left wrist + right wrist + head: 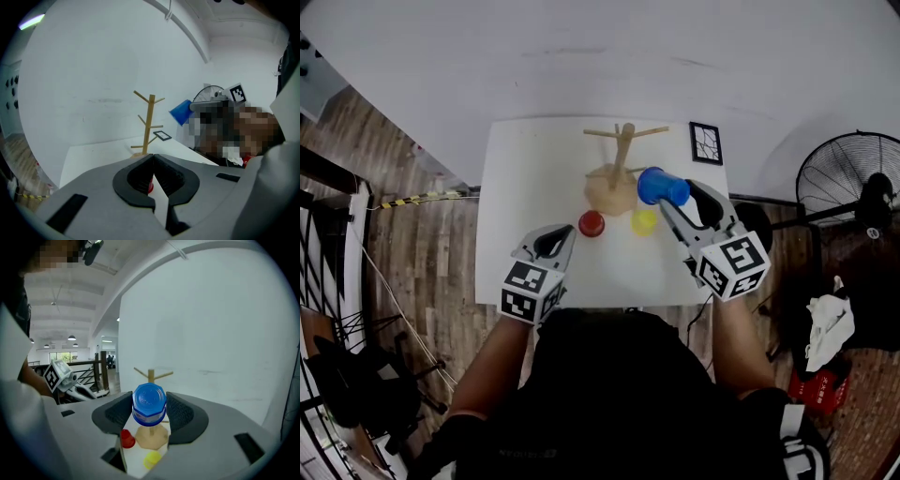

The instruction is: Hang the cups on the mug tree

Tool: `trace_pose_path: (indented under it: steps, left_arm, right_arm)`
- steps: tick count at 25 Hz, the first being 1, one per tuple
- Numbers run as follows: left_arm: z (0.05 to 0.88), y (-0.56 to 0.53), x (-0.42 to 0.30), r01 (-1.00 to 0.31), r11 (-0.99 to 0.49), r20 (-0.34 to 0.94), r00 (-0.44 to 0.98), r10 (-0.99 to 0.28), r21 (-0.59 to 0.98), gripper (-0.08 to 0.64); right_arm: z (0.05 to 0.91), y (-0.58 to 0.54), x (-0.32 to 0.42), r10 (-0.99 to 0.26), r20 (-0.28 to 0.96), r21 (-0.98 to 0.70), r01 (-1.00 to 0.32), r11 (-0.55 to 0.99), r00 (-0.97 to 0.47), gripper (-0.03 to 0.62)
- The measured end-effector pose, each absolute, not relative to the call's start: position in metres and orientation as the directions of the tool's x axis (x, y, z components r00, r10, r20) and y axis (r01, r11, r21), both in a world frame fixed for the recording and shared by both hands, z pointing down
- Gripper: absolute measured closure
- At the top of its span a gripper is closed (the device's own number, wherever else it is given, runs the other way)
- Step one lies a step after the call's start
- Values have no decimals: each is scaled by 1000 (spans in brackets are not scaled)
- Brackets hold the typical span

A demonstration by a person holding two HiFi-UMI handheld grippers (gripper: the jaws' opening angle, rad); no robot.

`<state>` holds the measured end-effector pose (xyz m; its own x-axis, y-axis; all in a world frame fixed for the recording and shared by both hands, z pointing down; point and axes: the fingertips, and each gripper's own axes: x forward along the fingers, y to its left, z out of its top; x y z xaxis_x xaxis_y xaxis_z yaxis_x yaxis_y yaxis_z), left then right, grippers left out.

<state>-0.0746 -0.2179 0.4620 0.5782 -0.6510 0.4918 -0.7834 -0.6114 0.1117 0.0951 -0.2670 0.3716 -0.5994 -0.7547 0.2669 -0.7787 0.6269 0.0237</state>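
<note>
Right gripper view: right hand-held gripper (150, 412) grasps blue cup (149, 401), held aloft; mug tree (150, 376) stands ahead. Probable next move: align the cup with a free peg. Left hand-held gripper (153, 180) is clenched and empty.

My right gripper (149, 412) clamps the blue cup (661, 187) on its side, up beside the wooden mug tree (622, 150). The red cup (592, 223) and the yellow cup (644, 221) stand just nearer than its base, red on the left.
</note>
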Motion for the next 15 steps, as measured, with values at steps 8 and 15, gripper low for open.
trace_pose_path:
  steps: [8,15]
  left_arm:
    - [459,-215,-81,-806,-582,488,554,-675,109,543]
    - [458,-210,-83,-819,-565,488,536,-689,101,543]
  right_arm:
    - [308,-306,132,-833,79,-64,-837,544,-547,380]
    - [314,-338,122,-820,82,-107,-823,557,-566,380]
